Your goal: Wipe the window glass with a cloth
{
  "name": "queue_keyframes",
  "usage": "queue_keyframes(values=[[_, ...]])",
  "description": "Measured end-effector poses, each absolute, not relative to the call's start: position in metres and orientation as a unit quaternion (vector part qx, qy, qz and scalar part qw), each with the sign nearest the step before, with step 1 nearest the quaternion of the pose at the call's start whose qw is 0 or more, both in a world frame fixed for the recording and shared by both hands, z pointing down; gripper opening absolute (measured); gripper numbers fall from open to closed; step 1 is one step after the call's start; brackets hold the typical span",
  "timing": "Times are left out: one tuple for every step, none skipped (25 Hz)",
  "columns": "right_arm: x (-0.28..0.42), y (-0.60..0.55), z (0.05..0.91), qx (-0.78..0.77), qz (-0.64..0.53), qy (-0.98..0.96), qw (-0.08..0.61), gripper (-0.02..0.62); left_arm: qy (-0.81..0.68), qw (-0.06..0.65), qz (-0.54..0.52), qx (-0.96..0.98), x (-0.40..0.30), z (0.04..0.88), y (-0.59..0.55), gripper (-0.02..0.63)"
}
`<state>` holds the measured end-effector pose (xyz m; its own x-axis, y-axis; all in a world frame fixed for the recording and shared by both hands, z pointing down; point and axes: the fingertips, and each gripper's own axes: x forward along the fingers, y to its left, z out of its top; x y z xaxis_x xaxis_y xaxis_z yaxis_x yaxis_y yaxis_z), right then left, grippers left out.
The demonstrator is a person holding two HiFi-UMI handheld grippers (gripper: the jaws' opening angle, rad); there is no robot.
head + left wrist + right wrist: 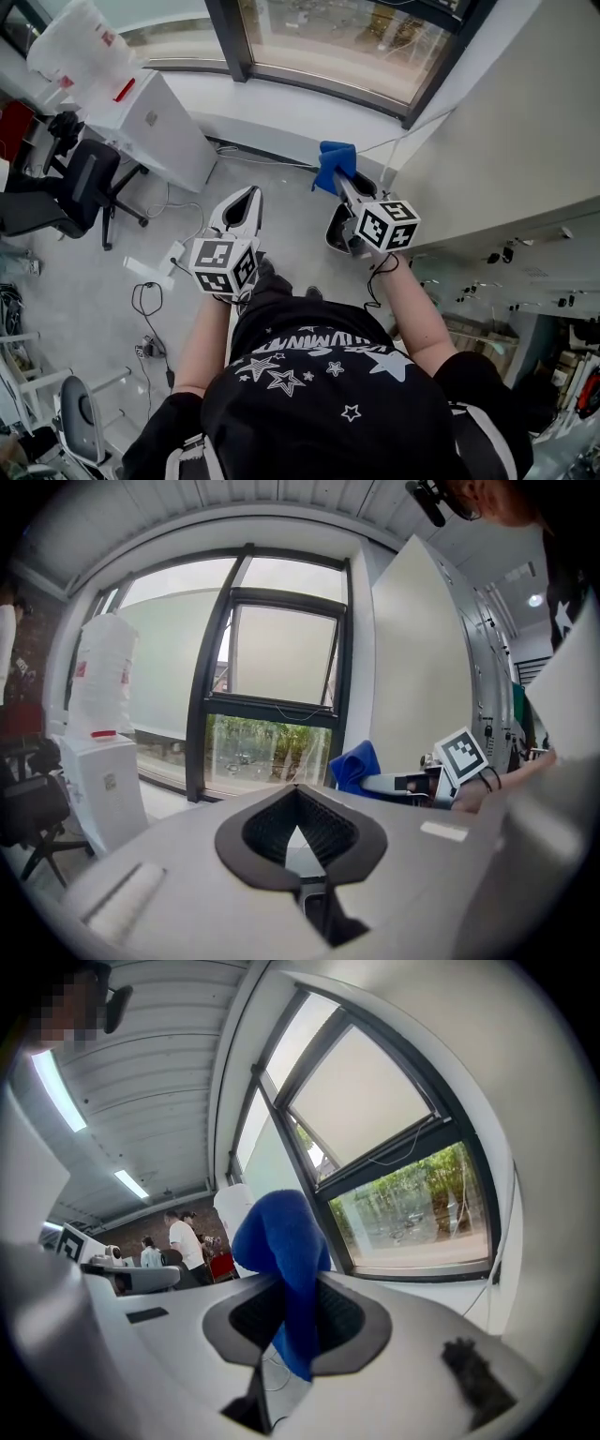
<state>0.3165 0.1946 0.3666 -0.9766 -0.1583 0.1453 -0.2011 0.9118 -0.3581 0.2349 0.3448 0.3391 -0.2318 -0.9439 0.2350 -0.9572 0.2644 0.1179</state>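
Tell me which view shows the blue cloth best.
The right gripper view: the blue cloth sits large at centre, clamped in the right gripper. The head view shows it small at that gripper's tip; the left gripper view shows it small, off right.

The grey floor (291, 202) spread beneath both pairs of jaws. Left of the left gripper (252, 191) jaws, a white cabinet (155, 127) stood on it, and further left a black office chair (77, 186). Behind and left of those jaws lay a white power strip (167, 258) and a looped black cable (142, 300). Ahead of the jaws, more cables (251, 156) ran along the foot of the wall.
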Motion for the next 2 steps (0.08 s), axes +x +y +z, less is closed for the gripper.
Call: queue_keyframes(values=[[0.3162, 0.1955, 0.3666, 0.093, 0.189, -0.976, 0.056, 0.074, -0.789, 0.129, 0.022, 0.601, 0.2313, 0.3381, 0.348, 0.008], [0.316, 0.1962, 0.3667, 0.093, 0.19, -0.976, 0.056, 0.074, -0.793, 0.129, 0.017, 0.596, 0.2278, 0.3372, 0.3511, 0.008]])
